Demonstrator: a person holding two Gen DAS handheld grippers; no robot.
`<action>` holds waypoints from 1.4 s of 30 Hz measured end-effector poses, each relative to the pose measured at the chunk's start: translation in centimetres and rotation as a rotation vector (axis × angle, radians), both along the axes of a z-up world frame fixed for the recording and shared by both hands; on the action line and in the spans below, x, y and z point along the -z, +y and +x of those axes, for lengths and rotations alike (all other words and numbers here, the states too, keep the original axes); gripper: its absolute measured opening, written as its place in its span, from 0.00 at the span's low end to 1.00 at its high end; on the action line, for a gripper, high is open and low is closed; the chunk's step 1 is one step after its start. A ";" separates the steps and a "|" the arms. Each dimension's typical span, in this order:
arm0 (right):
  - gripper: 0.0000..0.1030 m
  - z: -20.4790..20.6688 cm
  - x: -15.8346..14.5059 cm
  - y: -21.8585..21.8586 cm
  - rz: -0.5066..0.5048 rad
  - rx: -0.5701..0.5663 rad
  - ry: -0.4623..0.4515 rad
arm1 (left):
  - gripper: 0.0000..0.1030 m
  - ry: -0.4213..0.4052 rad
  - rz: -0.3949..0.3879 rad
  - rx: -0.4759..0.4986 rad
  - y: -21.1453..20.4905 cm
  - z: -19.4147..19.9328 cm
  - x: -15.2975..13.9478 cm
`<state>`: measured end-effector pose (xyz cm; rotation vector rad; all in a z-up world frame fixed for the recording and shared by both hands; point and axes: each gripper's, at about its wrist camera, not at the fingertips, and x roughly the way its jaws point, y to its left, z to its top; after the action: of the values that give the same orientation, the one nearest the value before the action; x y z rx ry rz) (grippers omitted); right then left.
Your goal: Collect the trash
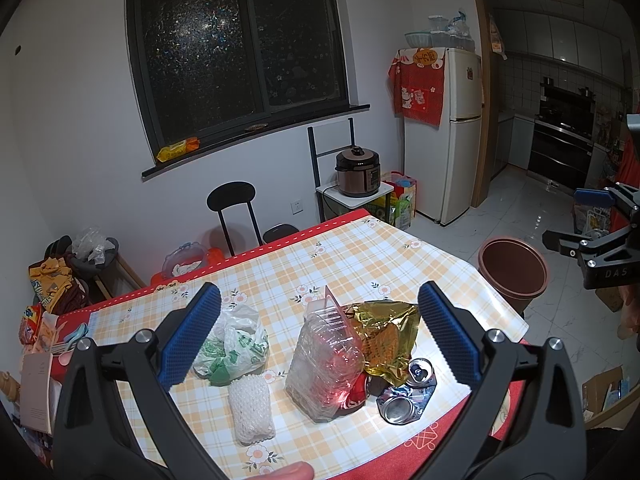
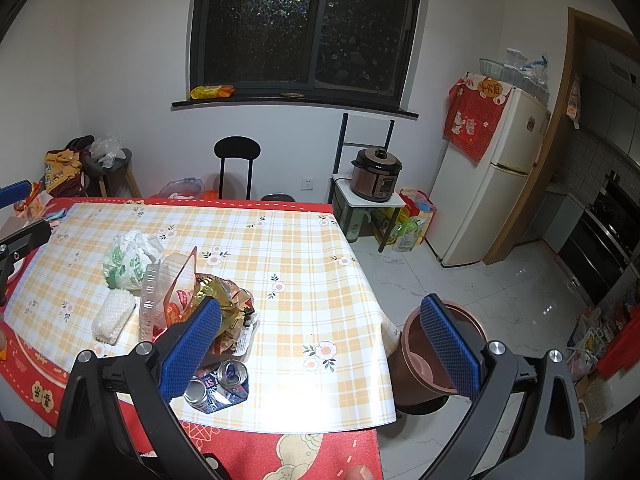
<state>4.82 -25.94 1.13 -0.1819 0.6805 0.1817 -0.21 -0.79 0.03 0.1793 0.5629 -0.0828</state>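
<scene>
Both tools are hanging spread wide, gripping nothing: left tool (image 1: 320,332) over the trash (image 1: 340,360) piled on the bench (image 1: 360,256), right tool (image 2: 320,344) beside the bin (image 2: 424,364) at 3 o'clock.

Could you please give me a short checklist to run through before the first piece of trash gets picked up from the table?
1. Left gripper open and empty: ok, jaws spread wide above the pile.
2. Right gripper open and empty: ok, nothing between its pads.
3. Trash within reach: ok; the plastic bag, foam net, clear clamshell box, gold wrapper and crushed cans sit near the table's front edge.
4. Items separable: not ok; box, wrapper and cans overlap in one heap.
5. Bin ready: ok, it stands open on the floor beside the table.
6. Bin liner fitted: cannot tell.
</scene>
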 end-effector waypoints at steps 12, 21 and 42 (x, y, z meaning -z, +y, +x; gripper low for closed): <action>0.95 0.1 0.3 0.0 0.003 -0.003 0.002 | 0.95 0.002 -0.004 0.000 0.2 0.0 0.1; 0.95 0.7 1.4 -0.4 0.014 -0.021 0.007 | 0.95 0.010 0.002 -0.019 -0.7 0.1 -0.1; 0.95 3.7 6.4 -3.3 0.241 -0.229 0.091 | 0.95 0.052 -0.161 -0.315 0.8 -1.8 3.3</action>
<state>8.56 -29.26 -5.27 -0.0195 0.7214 0.4914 -1.99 -0.03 -3.29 -0.0696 0.6270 0.1728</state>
